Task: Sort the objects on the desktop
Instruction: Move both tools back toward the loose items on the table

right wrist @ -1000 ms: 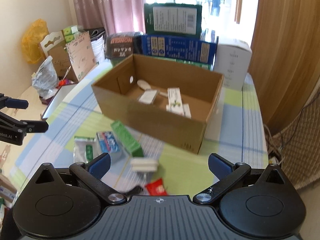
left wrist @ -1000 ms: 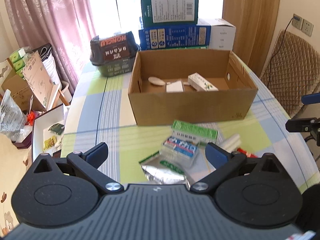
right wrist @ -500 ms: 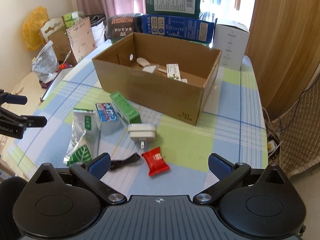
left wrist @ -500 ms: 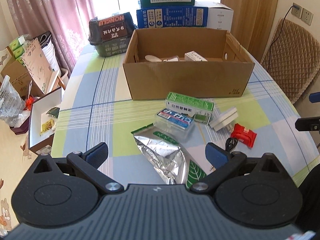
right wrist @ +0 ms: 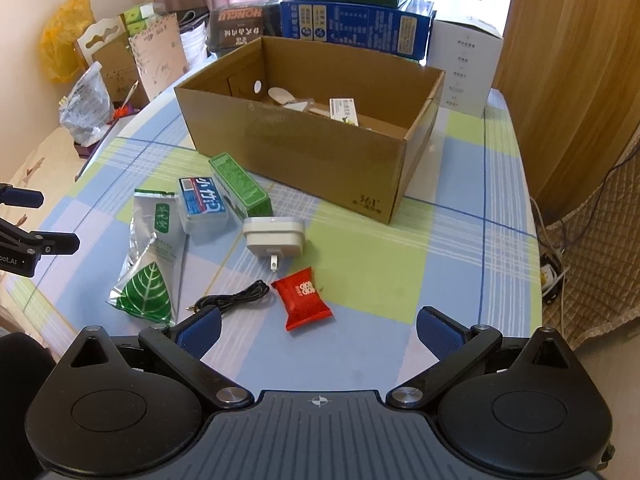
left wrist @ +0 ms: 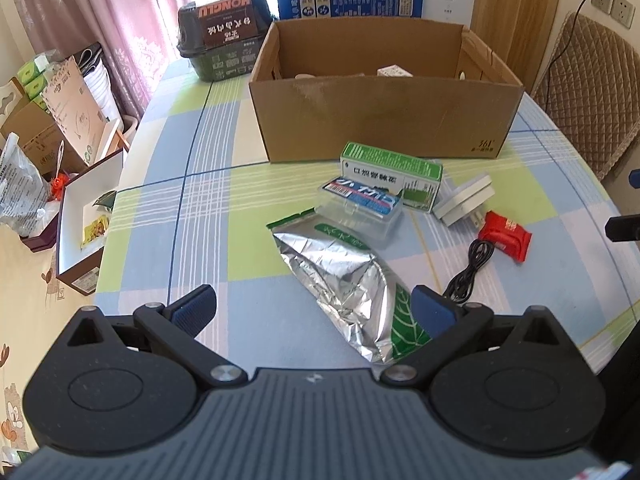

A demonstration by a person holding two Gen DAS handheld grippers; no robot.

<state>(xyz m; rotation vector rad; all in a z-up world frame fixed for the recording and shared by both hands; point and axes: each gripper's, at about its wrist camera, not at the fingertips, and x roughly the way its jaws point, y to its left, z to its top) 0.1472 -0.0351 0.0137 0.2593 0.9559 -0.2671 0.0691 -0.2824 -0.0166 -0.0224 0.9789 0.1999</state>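
Note:
An open cardboard box [left wrist: 384, 120] [right wrist: 320, 152] stands mid-table with a spoon and small cartons inside. In front of it lie a green carton [left wrist: 390, 174] [right wrist: 240, 184], a clear plastic case [left wrist: 360, 202] [right wrist: 202, 204], a silver foil pouch [left wrist: 348, 276] [right wrist: 150, 248], a white plug adapter [left wrist: 464, 200] [right wrist: 274, 236], a red snack packet [left wrist: 506, 236] [right wrist: 304, 298] and a black cable [left wrist: 470, 270] [right wrist: 232, 298]. My left gripper [left wrist: 314, 308] is open and empty, near the pouch. My right gripper [right wrist: 318, 330] is open and empty, near the red packet.
Stacked blue, green and white boxes [right wrist: 356, 20] and a dark package [left wrist: 224, 36] stand behind the cardboard box. A padded chair [left wrist: 588, 92] is at the right of the table. Bags, cartons and an open white box [left wrist: 84, 216] sit off the left edge.
Both grippers have pulled back and risen from the cardboard box, bringing the loose objects on the table into fuller view. Both stay open and empty.

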